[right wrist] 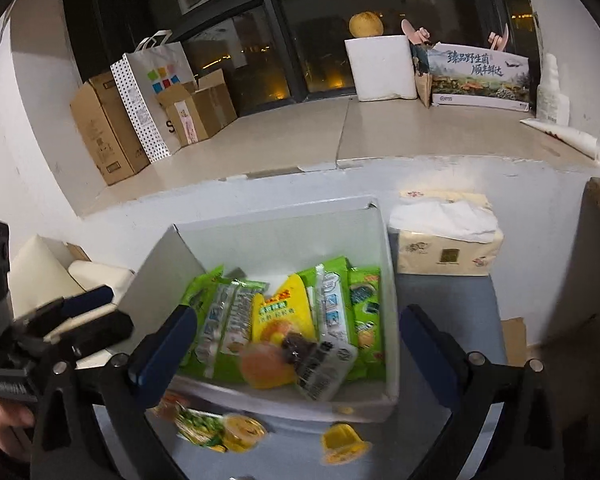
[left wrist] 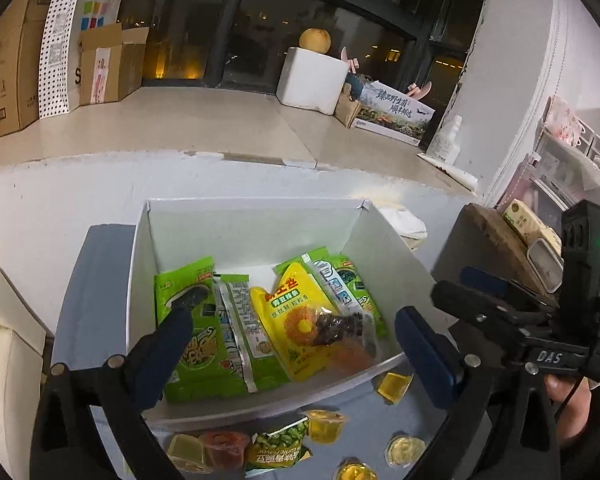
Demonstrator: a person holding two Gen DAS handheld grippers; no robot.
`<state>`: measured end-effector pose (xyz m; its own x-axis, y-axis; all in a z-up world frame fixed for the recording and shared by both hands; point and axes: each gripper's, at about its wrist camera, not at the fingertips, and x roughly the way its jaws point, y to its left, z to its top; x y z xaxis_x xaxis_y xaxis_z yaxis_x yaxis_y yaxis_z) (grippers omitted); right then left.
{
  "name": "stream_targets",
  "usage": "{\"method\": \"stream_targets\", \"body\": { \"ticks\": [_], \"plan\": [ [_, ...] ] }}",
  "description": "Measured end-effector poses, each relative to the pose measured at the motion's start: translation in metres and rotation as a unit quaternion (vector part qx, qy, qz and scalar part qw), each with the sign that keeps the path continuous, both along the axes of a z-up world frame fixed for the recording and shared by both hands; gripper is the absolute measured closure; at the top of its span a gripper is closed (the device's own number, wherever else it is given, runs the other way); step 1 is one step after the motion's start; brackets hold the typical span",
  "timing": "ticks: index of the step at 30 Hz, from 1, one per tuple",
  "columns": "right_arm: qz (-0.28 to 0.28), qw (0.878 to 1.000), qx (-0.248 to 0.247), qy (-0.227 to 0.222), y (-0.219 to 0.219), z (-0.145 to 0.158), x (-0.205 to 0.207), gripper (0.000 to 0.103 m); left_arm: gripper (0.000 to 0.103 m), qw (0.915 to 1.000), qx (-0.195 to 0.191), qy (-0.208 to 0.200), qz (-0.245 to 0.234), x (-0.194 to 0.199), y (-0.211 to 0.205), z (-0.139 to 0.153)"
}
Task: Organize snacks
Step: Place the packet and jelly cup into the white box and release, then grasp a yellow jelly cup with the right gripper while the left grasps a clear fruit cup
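A white box (left wrist: 256, 224) on the blue table holds green snack packets (left wrist: 192, 340), a yellow packet (left wrist: 288, 320), a dark packet (left wrist: 340, 326) and a blurred orange jelly cup (left wrist: 352, 354). My left gripper (left wrist: 296, 356) hangs open over the box's near side, nothing between its pads. In the right wrist view the same box (right wrist: 284, 220) lies under my right gripper (right wrist: 296, 352), which is open and empty too, above the orange cup (right wrist: 266, 364). Loose yellow jelly cups (left wrist: 326, 424) (right wrist: 342, 442), a red cup (left wrist: 224, 446) and a green pea packet (left wrist: 278, 446) lie in front of the box.
A tissue pack (right wrist: 448, 240) stands right of the box. A cream cushion (right wrist: 44, 272) sits at the left. Behind, a raised window ledge carries cardboard boxes (right wrist: 100, 128), a paper bag (right wrist: 152, 92) and a white foam box (right wrist: 380, 68). A person's hand (left wrist: 572, 396) grips the right tool.
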<state>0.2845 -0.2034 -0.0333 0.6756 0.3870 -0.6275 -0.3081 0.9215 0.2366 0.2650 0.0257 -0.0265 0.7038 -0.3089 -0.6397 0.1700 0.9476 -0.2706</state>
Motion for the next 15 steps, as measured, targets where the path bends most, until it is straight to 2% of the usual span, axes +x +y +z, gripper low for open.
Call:
{"method": "stream_targets", "body": {
  "ticks": [4,10,15],
  "plan": [
    [-0.006,1.000,0.020,-0.007,-0.010,0.005,-0.007,0.000,0.000,0.9999,0.015,0.002,0.004,-0.003,0.000,-0.003],
    [0.010,0.999,0.024,-0.031,-0.011,0.017,-0.032,0.000,0.000,0.9993,0.036,-0.008,0.007,-0.020,0.003,0.000],
    [0.038,0.998,0.019,-0.048,-0.009,0.012,-0.081,0.000,0.000,0.9991,0.034,-0.021,0.011,-0.071,0.016,-0.005]
  ]
}}
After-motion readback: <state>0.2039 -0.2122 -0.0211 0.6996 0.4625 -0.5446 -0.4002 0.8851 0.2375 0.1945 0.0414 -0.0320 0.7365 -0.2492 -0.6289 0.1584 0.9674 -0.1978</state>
